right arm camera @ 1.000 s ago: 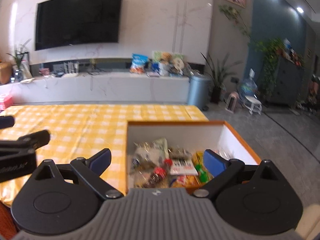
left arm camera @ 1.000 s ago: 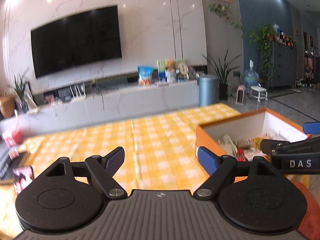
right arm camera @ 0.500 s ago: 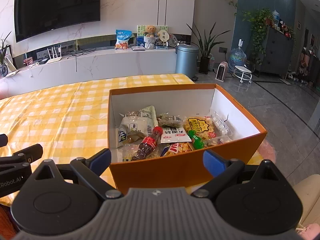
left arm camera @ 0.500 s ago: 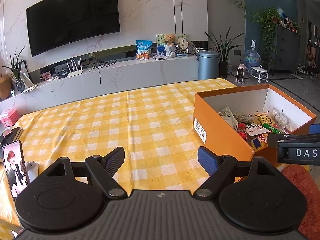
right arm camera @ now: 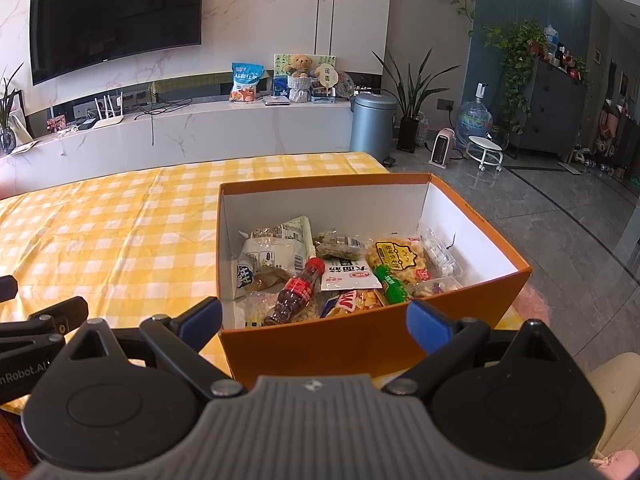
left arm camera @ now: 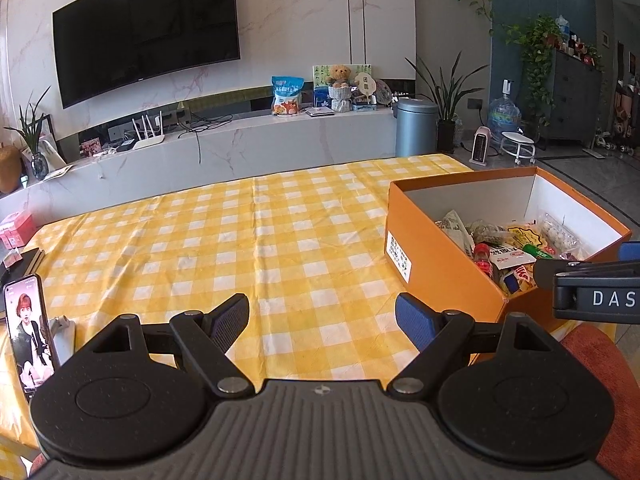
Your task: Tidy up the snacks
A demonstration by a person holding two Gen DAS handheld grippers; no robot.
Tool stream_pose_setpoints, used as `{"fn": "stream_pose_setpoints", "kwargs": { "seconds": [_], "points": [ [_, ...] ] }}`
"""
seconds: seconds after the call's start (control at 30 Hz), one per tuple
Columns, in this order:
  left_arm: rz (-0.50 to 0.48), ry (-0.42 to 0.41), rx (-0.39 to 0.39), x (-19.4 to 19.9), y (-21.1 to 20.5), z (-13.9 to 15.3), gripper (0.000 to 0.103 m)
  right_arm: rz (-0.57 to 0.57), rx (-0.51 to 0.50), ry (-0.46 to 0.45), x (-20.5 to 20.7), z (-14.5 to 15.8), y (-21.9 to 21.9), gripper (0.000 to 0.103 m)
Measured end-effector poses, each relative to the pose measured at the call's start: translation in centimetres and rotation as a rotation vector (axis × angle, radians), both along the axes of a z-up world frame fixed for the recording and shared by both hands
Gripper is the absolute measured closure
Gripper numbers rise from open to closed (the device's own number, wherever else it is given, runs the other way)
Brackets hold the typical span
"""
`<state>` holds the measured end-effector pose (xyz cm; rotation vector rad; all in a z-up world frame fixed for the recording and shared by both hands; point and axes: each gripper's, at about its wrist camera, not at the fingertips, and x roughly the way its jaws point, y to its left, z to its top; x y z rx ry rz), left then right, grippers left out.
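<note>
An orange box (right arm camera: 372, 344) with white inner walls stands on the yellow checked tablecloth (right arm camera: 120, 232) at the table's right end. It holds several snack packets, a small cola bottle (right arm camera: 298, 292) and a green bottle (right arm camera: 394, 284). The box also shows in the left wrist view (left arm camera: 444, 276). My right gripper (right arm camera: 314, 318) is open and empty, just in front of the box's near wall. My left gripper (left arm camera: 322, 320) is open and empty above bare tablecloth (left arm camera: 240, 248), left of the box. The right gripper's side (left arm camera: 592, 284) shows at the right edge.
A phone (left arm camera: 30, 332) showing a video stands at the table's left edge, with a dark book (left arm camera: 20, 264) and a pink box (left arm camera: 16, 228) behind it. A TV console (left arm camera: 240, 148) and a grey bin (left arm camera: 416, 128) stand beyond the table.
Both grippers have risen and tilted down, so the box and table show more from above. Both stay open and empty.
</note>
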<state>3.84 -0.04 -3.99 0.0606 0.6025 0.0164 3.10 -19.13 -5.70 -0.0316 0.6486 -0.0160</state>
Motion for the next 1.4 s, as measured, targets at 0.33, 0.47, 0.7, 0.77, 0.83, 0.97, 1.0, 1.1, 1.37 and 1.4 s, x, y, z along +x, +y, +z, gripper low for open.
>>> {"fn": "stream_pose_setpoints", "kwargs": {
  "seconds": [0.33, 0.47, 0.7, 0.77, 0.83, 0.97, 1.0, 1.1, 1.37, 1.4],
  "points": [
    [-0.003, 0.003, -0.004, -0.07, -0.05, -0.06, 0.006, 0.011, -0.008, -0.003, -0.07, 0.07, 0.23, 0.006],
    [-0.006, 0.003, -0.006, -0.26, -0.25, -0.21, 0.006, 0.016, -0.01, -0.007, -0.1, 0.12, 0.34, 0.006],
    [-0.01, 0.005, -0.007, -0.34, -0.28, -0.1, 0.006, 0.017, -0.01, -0.01, -0.15, 0.15, 0.37, 0.006],
    [-0.01, 0.005, -0.007, -0.33, -0.28, -0.11, 0.006, 0.017, -0.011, -0.012, -0.17, 0.19, 0.45, 0.006],
    [-0.011, 0.005, -0.006, -0.33, -0.28, -0.1, 0.006, 0.018, -0.012, -0.013, -0.2, 0.19, 0.54, 0.006],
    [-0.01, 0.006, -0.005, -0.33, -0.29, -0.09, 0.006, 0.019, -0.012, -0.009, -0.26, 0.12, 0.57, 0.006],
    [-0.01, 0.006, -0.005, -0.4, -0.35, -0.11, 0.006, 0.02, -0.012, -0.009, -0.25, 0.11, 0.58, 0.006],
    [-0.009, 0.004, -0.009, -0.46, -0.33, -0.11, 0.006, 0.019, -0.012, -0.01, -0.27, 0.12, 0.58, 0.006],
    [-0.015, 0.01, -0.01, -0.35, -0.45, 0.02, 0.006, 0.018, -0.016, -0.013, -0.3, 0.06, 0.62, 0.005],
    [-0.015, 0.01, -0.011, -0.3, -0.37, 0.03, 0.006, 0.018, -0.016, -0.013, -0.3, 0.06, 0.62, 0.005]
  ]
}}
